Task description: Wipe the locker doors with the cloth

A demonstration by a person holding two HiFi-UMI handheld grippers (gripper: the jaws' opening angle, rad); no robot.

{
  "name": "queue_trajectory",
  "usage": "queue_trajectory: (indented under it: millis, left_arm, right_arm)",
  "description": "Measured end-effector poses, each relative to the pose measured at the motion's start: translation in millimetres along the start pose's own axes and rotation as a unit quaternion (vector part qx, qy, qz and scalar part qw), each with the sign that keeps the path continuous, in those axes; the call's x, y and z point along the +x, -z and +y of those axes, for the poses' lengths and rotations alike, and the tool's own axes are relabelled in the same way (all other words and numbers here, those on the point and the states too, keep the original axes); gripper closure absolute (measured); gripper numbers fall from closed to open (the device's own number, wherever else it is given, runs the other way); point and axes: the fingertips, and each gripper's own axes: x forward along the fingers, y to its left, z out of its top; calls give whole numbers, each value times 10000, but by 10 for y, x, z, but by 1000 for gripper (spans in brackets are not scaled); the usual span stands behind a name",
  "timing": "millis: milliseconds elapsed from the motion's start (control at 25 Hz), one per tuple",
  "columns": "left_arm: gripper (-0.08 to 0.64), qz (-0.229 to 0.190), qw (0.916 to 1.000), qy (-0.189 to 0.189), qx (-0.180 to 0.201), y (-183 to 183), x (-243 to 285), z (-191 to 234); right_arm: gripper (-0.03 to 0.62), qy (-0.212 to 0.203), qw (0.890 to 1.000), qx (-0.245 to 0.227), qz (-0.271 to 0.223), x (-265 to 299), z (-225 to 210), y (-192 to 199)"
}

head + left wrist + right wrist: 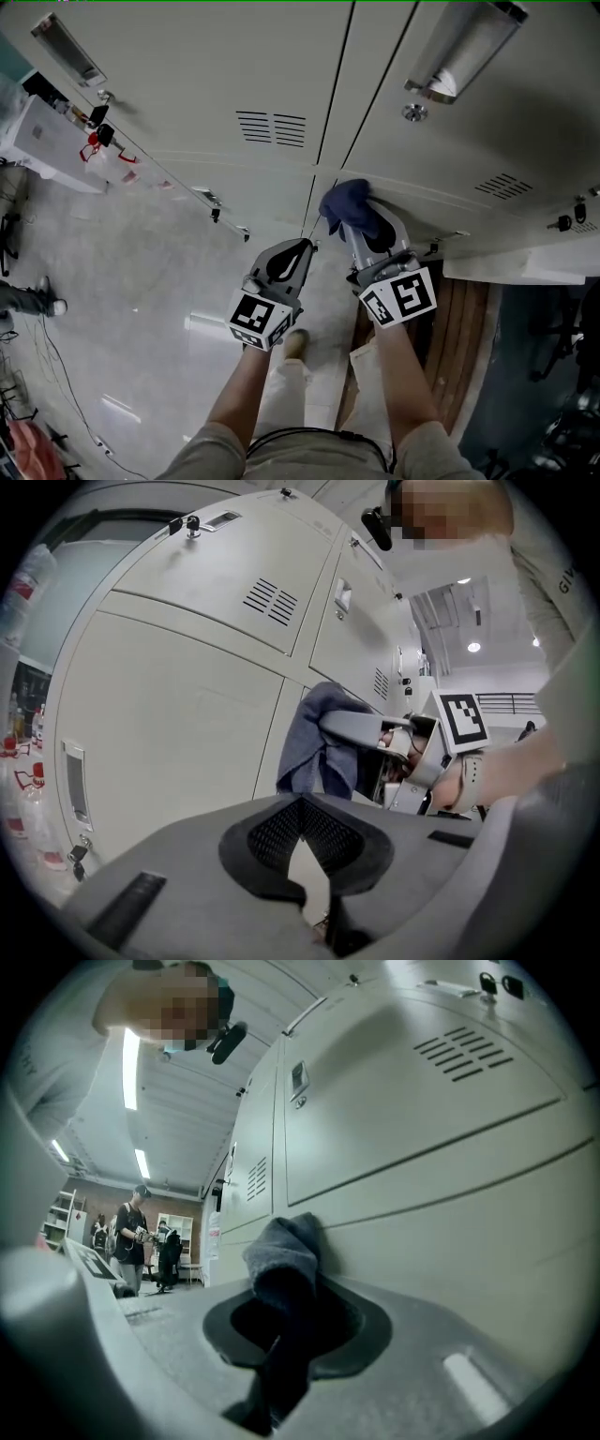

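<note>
My right gripper (361,225) has its jaws clenched on the cloth (349,206), bunched past the tips vs. the locker door (450,1194). Cloth looks soft & light, may slip: hold a thick fold deep. Left gripper (305,246): jaws together, empty.

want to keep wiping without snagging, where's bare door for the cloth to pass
Free: the plain grey locker door left of its vent slots, and the strip between those slots and the dark blue cloth. Crowded: the right door's metal handle and round lock, and the latches along the lower seam.
</note>
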Motion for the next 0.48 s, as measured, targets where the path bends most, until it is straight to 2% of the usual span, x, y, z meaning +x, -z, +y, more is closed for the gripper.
queue_trajectory:
  millis: [320,480]
  left_arm:
    - [561,128,9998,-137,79,212,-89,135]
    - [561,147,9996,-241,59,285,-174,229]
  right_arm:
    - [540,147,9994,129,289,-72,-107,641]
    - [540,279,9989,302,231,-83,-139,794]
